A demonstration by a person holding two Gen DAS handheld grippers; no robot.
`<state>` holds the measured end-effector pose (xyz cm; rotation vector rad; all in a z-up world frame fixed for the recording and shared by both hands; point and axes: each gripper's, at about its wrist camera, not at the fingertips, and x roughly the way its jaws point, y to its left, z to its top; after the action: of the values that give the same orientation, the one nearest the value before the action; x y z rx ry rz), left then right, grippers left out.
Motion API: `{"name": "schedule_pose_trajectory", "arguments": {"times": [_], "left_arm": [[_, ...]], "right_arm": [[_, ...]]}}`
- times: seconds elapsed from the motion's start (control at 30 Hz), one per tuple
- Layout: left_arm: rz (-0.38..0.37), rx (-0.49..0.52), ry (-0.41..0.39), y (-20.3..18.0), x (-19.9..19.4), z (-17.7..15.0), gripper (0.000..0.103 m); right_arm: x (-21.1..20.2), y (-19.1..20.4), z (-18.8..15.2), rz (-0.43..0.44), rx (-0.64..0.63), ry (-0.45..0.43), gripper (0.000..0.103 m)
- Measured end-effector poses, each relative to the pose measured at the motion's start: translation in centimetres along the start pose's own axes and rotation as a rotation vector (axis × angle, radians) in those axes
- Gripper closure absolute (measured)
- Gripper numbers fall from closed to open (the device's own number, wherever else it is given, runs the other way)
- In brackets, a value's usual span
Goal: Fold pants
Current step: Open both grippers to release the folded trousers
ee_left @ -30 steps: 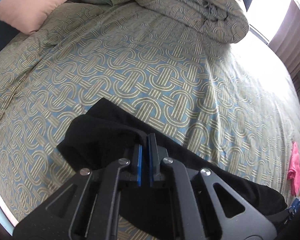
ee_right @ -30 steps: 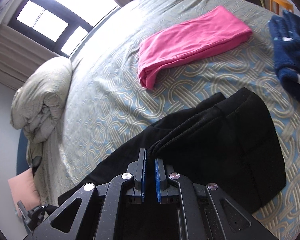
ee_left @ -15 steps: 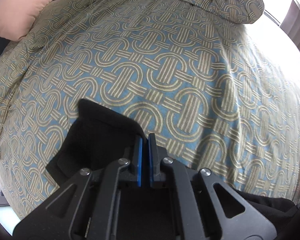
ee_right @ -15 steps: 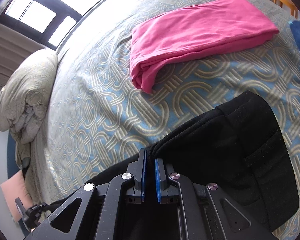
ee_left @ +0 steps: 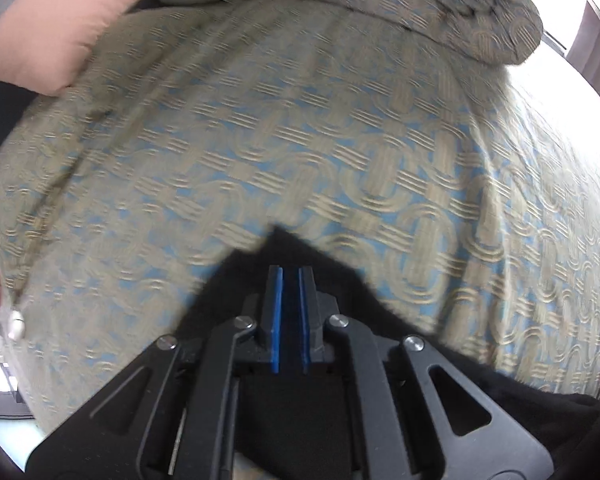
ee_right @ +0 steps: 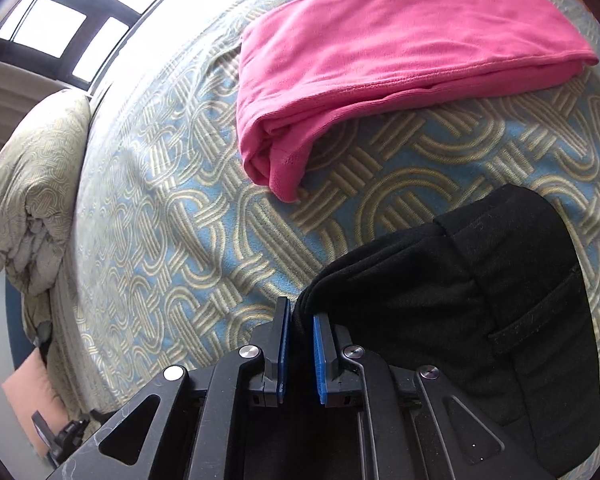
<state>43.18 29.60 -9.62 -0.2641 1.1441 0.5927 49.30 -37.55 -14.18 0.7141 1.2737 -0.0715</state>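
Black pants (ee_right: 480, 300) lie on a bed with a blue and tan patterned cover (ee_right: 180, 240). In the right wrist view my right gripper (ee_right: 299, 312) has its blue pads closed on a folded edge of the pants, with the waistband and pocket to the right. In the left wrist view my left gripper (ee_left: 290, 274) is shut on the other end of the black pants (ee_left: 320, 256), whose corner sticks out just past the fingertips. The view is blurred by motion.
A folded pink garment (ee_right: 380, 60) lies on the bed beyond the pants. A bunched duvet (ee_left: 440, 4) and a peach pillow (ee_left: 56, 32) sit at the far end of the bed. A window (ee_right: 52, 28) is behind.
Both grippers have moved forward over the bed with the pants held. Less black cloth shows ahead of the left gripper. The pink garment is closer in the right view.
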Motion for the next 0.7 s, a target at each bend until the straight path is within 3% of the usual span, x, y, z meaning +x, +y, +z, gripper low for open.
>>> {"name": "schedule_pose_trajectory", "arguments": {"times": [0.2,0.27,0.33,0.4,0.57,0.7], "left_arm": [[0.085,-0.038,-0.045,7.0,-1.5,-1.2,0.080],[0.059,-0.053,-0.031,8.7,-1.2,-2.2,0.076],[0.009,-0.058,0.006,9.6,-0.5,-3.4,0.068],[-0.041,-0.065,0.044,10.0,0.6,-4.9,0.063],[-0.214,-0.120,0.148,9.6,3.2,-7.9,0.063],[-0.228,-0.174,0.182,9.2,5.5,-8.0,0.063]], "right_arm": [[-2.6,-0.4,1.6,-0.034,0.044,-0.074,0.072],[-3.6,0.4,1.4,-0.055,0.023,-0.114,0.058],[-4.5,1.3,0.5,-0.073,-0.022,-0.138,0.052],[-5.1,2.1,-0.6,-0.071,-0.064,-0.139,0.052],[-6.7,3.5,-4.9,-0.056,-0.180,-0.133,0.051],[-7.5,3.5,-9.2,-0.052,-0.254,-0.107,0.050]]}}
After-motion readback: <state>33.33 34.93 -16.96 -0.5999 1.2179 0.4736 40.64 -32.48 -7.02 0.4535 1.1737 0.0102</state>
